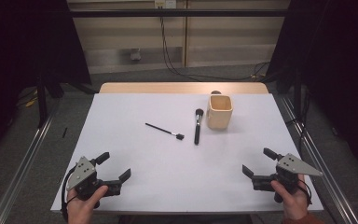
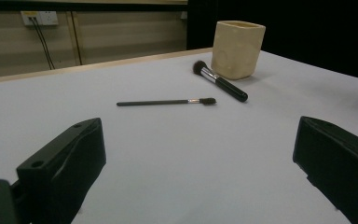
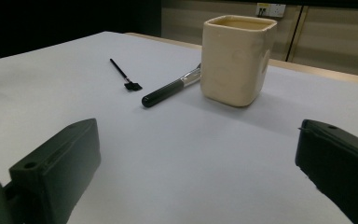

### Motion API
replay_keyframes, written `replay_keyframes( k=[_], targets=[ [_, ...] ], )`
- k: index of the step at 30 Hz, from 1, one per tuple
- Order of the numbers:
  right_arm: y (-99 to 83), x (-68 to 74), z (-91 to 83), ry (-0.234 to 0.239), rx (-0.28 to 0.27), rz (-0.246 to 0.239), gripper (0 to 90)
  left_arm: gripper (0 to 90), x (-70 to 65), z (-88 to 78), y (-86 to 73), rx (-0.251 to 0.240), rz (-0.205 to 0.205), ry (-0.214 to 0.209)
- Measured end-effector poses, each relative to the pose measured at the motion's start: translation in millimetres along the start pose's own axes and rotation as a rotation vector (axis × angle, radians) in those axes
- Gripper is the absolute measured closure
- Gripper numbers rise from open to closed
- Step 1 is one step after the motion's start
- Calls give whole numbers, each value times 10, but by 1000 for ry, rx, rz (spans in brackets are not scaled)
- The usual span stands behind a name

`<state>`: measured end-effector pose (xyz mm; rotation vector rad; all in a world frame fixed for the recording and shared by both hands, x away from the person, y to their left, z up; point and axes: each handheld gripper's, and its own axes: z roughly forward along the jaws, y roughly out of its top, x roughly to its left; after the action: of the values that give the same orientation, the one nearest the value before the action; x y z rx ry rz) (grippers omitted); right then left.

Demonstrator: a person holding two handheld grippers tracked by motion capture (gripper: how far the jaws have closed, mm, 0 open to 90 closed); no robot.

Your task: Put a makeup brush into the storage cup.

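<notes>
— White table (image 1: 135, 186), dim workroom, cables hanging down the back wall: we stand at the start, both tools parked at the near edge. Our left gripper (image 1: 114, 167) and right gripper (image 1: 256, 161) have their jaws spread wide, nothing between them and nothing touched.

— What do we have to work with?

— A cream square cup (image 1: 219, 112) standing upright toward the far right of the table serves as our landmark. Just left of the cup lies a thick powder brush (image 1: 198, 126), close to its side, though we cannot tell whether they touch. Farther left of the cup, clear of the thick brush, lies a thin makeup brush (image 1: 164, 130).

— How do they lie?

— Seen from above, the powder brush runs nearly straight from far to near, bristle head at the far end level with the cup, black handle end toward us. The thin brush lies on a slant, its bare handle tip away from the cup and farther off, its small dark head nearer to us and toward the cup.

— And the step in hand?

— By our judgement, the reach has not begun. The likely job is standing the brushes in the cup. Next, we would carry one gripper forward, turn its jaws across a handle's long axis and close at mid-handle; the thin brush lies flat and will want a low, careful pinch.
</notes>
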<state>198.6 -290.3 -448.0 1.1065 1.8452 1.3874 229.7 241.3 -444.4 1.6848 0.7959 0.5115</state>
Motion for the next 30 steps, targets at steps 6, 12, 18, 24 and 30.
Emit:
replay_keyframes(
  k=[6, 12, 18, 24, 30],
  targets=[
    [3, -1, 22, 10, 2, 7, 0, 37, -1, 8, -16, 19, -8, 3],
    [7, 9, 72, 29, 9, 1, 0, 36, -16, 32, 4, 25, 10, -29],
    [22, 42, 121, 48, 14, -2, 0, 21, -75, 79, 70, 29, 48, -72],
    [16, 47, 138, 45, 19, -1, 0, 10, -73, 133, 177, 17, 51, -65],
    [13, 50, 135, 45, 13, 9, 0, 15, -7, 228, 247, 23, 56, -83]
  ],
)
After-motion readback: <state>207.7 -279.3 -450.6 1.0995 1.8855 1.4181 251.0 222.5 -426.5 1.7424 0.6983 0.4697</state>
